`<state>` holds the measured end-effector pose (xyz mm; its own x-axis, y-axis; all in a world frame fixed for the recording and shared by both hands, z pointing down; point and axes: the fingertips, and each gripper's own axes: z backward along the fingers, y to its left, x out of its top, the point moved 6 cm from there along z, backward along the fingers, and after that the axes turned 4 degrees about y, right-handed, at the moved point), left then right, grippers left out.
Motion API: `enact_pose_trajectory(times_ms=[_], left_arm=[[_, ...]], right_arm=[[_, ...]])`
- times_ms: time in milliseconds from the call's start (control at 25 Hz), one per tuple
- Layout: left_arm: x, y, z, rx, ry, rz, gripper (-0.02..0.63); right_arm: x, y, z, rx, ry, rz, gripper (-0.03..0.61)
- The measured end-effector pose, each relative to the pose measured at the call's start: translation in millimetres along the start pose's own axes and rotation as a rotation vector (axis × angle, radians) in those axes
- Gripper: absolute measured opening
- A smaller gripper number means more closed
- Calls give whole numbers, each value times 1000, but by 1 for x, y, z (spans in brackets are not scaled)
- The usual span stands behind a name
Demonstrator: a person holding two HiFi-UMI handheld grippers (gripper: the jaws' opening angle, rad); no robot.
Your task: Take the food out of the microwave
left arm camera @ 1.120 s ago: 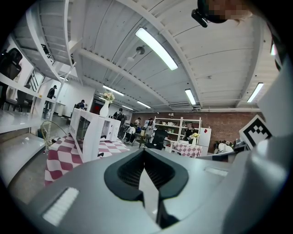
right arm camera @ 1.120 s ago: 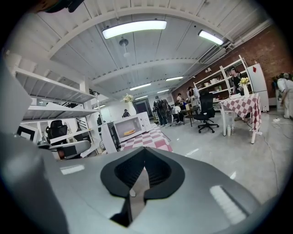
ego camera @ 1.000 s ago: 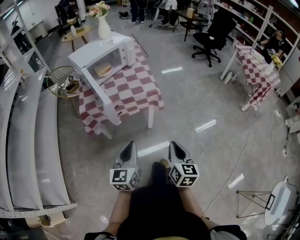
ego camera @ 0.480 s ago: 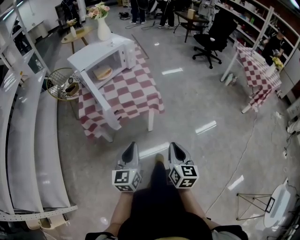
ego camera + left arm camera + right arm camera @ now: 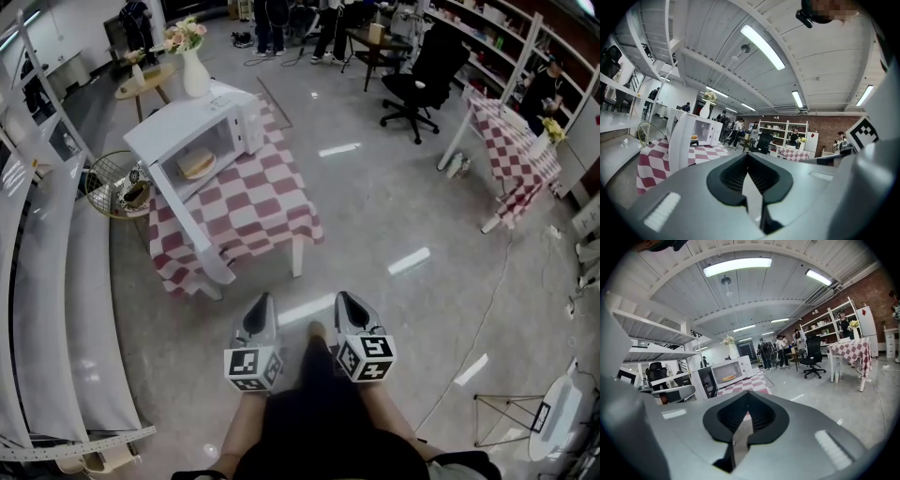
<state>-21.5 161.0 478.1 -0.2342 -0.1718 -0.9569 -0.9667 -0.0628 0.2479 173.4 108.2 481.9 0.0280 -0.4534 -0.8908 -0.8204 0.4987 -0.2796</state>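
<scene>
Hard to see, table (image 5: 267,202): red-and-white check cloth under the microwave (image 5: 178,117). The cloth hides most of the legs.
Hard to see, person: only the lap & arms show, well apart from the microwave, cut off by the bottom edge of the head view.
Hard to see, wire thing (image 5: 111,183): round, just left of the microwave. Can't tell what it is.
Hard to see, food (image 5: 197,164): flat tan thing inside the microwave, door side. Too small to say what kind.
Head view only: all the bare floor between the microwave table & the two tools, plus both tools side by side.
Left gripper view only: microwave seen from its door side. The open door (image 5: 187,225) stands in front & covers part of the box, so the food is just a tiny orange spot. The other tool's marker cube (image 5: 865,133) pokes in at the right edge.
Right gripper view only: looks more straight into the microwave's mouth, so the food shows a bit clearer on its plate. A vase w/ flowers (image 5: 729,344) sits just behind the microwave.
Left gripper (image 5: 261,300): low in front of the body, points flat toward the microwave. Jaws pressed together, nothing btwn them.
Right gripper (image 5: 345,298): just beside the left one, tip dips a little. Jaws together too, nothing btwn them.
</scene>
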Motion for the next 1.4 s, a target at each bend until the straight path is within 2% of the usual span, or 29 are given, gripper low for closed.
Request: enact_pose_trajectory(times_ms=[720, 1400], left_arm=[[24, 13, -92, 20, 12, -1, 8], [33, 32, -176, 86, 4, 20, 8]], right_arm=[[50, -41, -85, 26, 34, 0, 0], [92, -82, -167, 64, 45, 21, 0]])
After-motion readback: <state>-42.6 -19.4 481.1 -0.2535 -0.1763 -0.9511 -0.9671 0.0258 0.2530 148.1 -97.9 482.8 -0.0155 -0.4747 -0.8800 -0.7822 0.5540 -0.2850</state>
